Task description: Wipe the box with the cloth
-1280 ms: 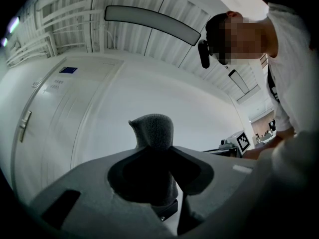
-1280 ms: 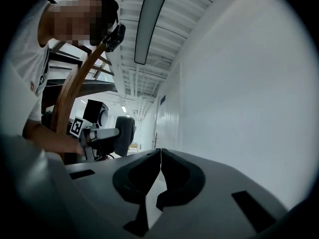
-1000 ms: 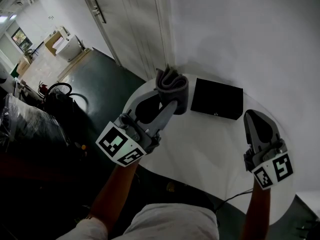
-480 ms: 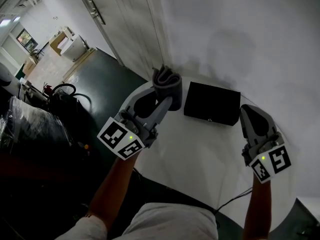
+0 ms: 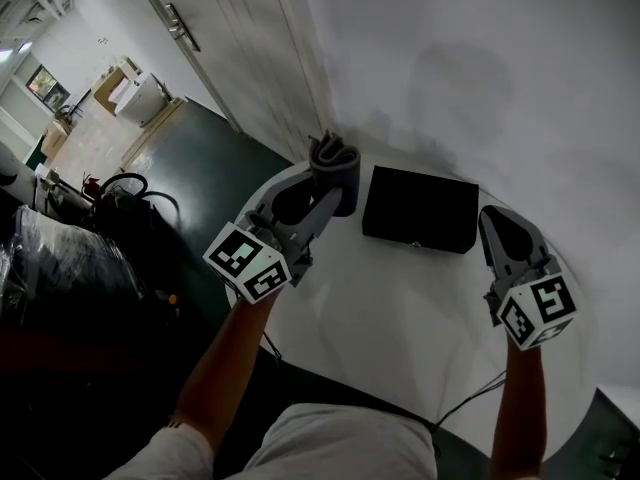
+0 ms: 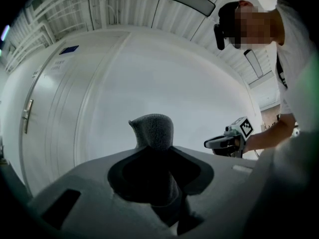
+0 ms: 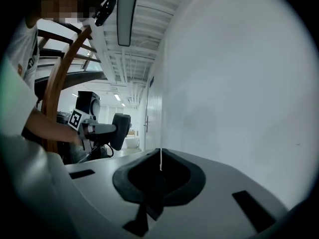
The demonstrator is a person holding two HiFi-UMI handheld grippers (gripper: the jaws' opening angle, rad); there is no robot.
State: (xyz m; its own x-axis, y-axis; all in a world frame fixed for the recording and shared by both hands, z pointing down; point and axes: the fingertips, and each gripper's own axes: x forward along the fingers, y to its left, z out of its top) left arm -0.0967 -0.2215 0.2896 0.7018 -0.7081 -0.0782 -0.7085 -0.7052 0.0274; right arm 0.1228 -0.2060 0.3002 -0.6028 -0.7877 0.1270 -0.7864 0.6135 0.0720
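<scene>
A black box [image 5: 420, 208] lies flat on the round white table [image 5: 400, 308], near its far edge. My left gripper [image 5: 325, 196] is shut on a folded grey cloth [image 5: 335, 163], which stands up between the jaws just left of the box and apart from it. In the left gripper view the cloth [image 6: 152, 131] pokes up past the closed jaws. My right gripper [image 5: 498, 223] hovers at the box's right end, shut with nothing in it. In the right gripper view its tips [image 7: 160, 156] meet, and the cloth [image 7: 120, 129] shows off to the left.
A white wall rises right behind the table. To the left are a white door with a handle [image 5: 175, 23], dark green floor [image 5: 180, 158] and black wrapped bundles [image 5: 60, 258]. A cable [image 5: 470, 393] hangs off the table's near edge.
Both grippers have sunk a little and drawn in toward the box's two ends. The left one still holds the cloth, and the right one has stayed shut.
</scene>
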